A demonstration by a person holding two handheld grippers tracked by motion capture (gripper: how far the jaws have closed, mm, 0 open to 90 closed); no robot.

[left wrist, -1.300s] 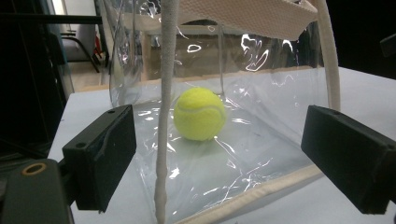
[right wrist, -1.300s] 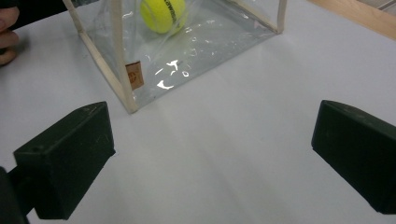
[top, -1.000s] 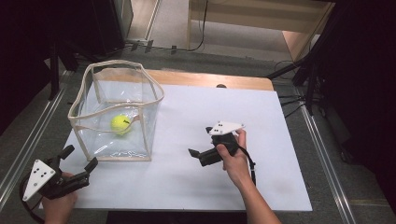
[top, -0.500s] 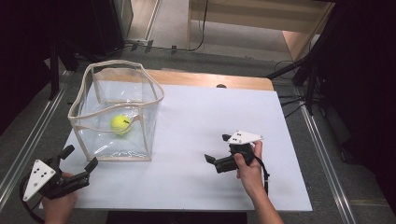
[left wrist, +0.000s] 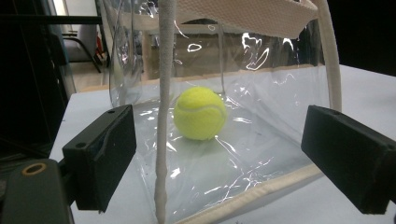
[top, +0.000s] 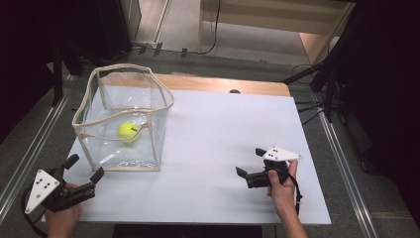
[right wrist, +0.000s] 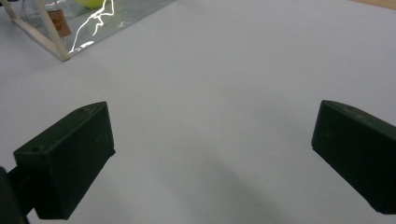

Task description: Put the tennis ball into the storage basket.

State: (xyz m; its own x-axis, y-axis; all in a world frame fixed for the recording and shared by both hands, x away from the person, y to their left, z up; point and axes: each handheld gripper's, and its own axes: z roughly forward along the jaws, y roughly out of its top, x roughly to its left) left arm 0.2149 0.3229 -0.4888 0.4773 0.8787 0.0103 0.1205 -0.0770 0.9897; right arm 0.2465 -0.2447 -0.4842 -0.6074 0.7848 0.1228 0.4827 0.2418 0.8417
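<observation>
Both claws stand with jaws wide apart and nothing between them. At the table's near left corner, the left gripper (top: 83,169) points at the near corner of the bag (top: 124,120), just short of it. Well apart, toward the near right of the white table (top: 223,134), the right gripper (top: 250,164) is held low over bare tabletop, jaws aimed left.

A clear plastic bag with cream fabric piping along its rim and edges stands upright and open-topped on the left half of the table. Inside it, on the bottom, rests a yellow-green tennis ball (top: 128,132).

From the left gripper view, the ball (left wrist: 200,113) shows its white seam through the glossy wall, with one upright piped edge of the bag (left wrist: 261,154) crossing just left of it. From the right gripper view, a bottom corner of the bag (right wrist: 70,32) shows with a small brown label, and the ball (right wrist: 91,3) peeks in at the top edge.

Beyond the white top runs a wooden strip (top: 223,85); cables lie on the floor behind.
</observation>
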